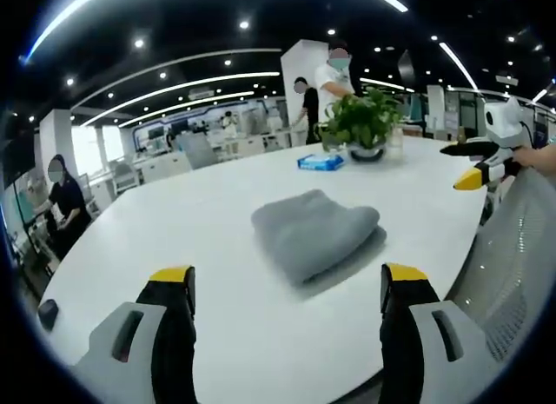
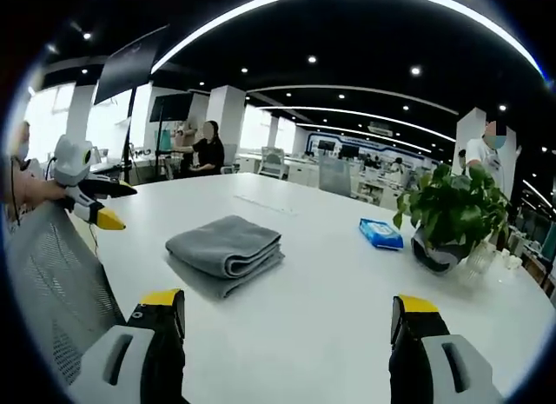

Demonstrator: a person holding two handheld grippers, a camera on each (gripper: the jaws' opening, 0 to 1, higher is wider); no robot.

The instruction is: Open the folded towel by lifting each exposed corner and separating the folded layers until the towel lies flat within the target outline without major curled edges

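Here we are at the white table (image 1: 261, 334), and the grey towel (image 1: 314, 232) sits out in the middle of it, folded into a thick pad, several layers deep, nothing lifted yet. In the right gripper view the same towel (image 2: 226, 250) shows its rounded fold edges stacked on the side facing the camera. I can make out no target outline on the tabletop in these views.

The left gripper (image 1: 287, 287) hangs back at the table's near edge, jaws spread wide, nothing between them, well apart from the towel. The right gripper (image 2: 289, 313) is the same story: yellow-tipped jaws standing apart, empty, short of the cloth. Each one also pops up in the other's view, out at the side by a mesh chair back (image 1: 512, 248), where the right gripper (image 1: 480, 163) hovers off the table edge.

Beyond the towel, a potted plant (image 1: 360, 124) and a blue pack of wipes (image 1: 320, 162) stand clear of the work.

So this reads as the very opening: the approach, with the unfolding not begun. The next move calls for bringing a gripper in low to an exposed corner of the top layer, pinching that layer alone, and peeling it up and away.
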